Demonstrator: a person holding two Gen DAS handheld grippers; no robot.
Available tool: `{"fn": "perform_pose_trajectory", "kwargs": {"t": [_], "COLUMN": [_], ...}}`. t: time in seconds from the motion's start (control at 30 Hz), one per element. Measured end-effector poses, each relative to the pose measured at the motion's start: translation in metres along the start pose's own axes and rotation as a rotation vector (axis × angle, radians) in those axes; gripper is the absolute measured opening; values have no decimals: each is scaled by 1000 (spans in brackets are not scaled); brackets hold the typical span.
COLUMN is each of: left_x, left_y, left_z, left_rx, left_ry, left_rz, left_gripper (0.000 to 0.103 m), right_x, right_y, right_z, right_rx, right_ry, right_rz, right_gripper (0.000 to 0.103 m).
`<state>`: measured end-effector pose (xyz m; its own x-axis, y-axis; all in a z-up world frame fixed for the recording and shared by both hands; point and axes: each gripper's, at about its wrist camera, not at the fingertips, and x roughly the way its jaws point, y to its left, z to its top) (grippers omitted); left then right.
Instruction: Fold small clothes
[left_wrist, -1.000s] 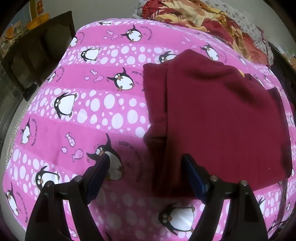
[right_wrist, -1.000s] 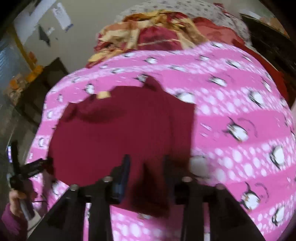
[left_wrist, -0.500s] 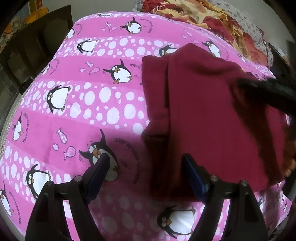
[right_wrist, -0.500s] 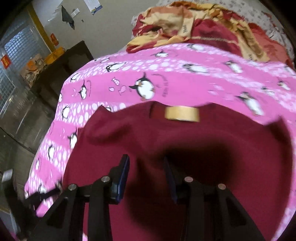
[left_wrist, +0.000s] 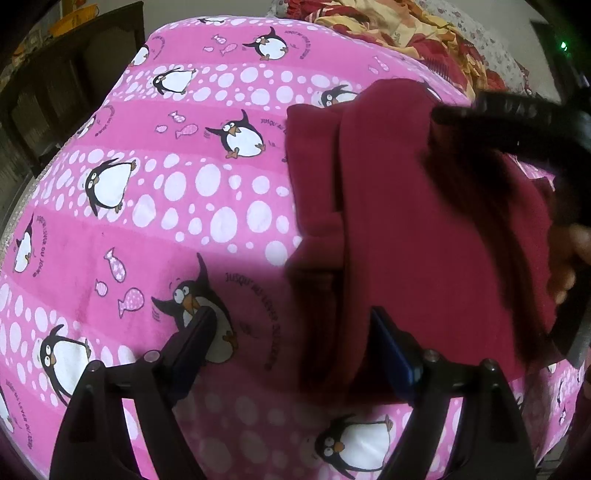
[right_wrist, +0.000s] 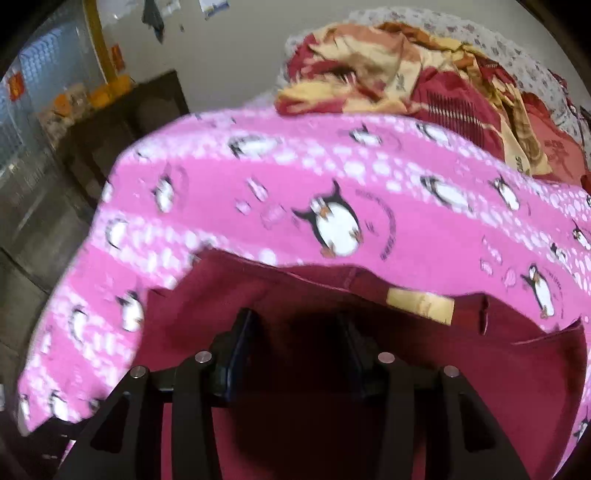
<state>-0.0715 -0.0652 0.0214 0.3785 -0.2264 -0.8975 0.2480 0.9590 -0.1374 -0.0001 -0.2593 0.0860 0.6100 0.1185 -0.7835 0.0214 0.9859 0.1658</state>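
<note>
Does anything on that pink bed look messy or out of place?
Mostly the far end: a red and yellow blanket lies crumpled there. The dark red garment lies flat on the penguin sheet, one side folded in, its tan label showing.

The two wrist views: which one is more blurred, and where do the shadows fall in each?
The right wrist view is more blurred: the penguin bedsheet smears at its left side. There the right tool, its jaws opening with nothing pinched, casts a dark patch on the maroon garment. The left wrist view is sharper; the left tool shades the sheet and the garment's near edge, and everything bulges with fisheye.
</note>
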Motion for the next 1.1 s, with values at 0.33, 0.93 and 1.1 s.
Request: {"fn": "perform_pose_trajectory", "kwargs": {"t": [0.33,0.93,1.1], "left_x": [-1,1,1], "left_y": [1,1,-1], "left_z": [0,-4,-3], "left_rx": [-18,-21,-21], "left_ry": [5,-2,1], "left_rz": [-1,-2,-1], "left_gripper": [84,88,89], "right_x": [63,37,43], "right_y": [39,48,53], "right_z": [5,-16,-17], "right_rx": [-83,-14,-40], "right_ry": [119,167,178], "right_rz": [-5,139,111], "right_gripper": [51,75,75]}}
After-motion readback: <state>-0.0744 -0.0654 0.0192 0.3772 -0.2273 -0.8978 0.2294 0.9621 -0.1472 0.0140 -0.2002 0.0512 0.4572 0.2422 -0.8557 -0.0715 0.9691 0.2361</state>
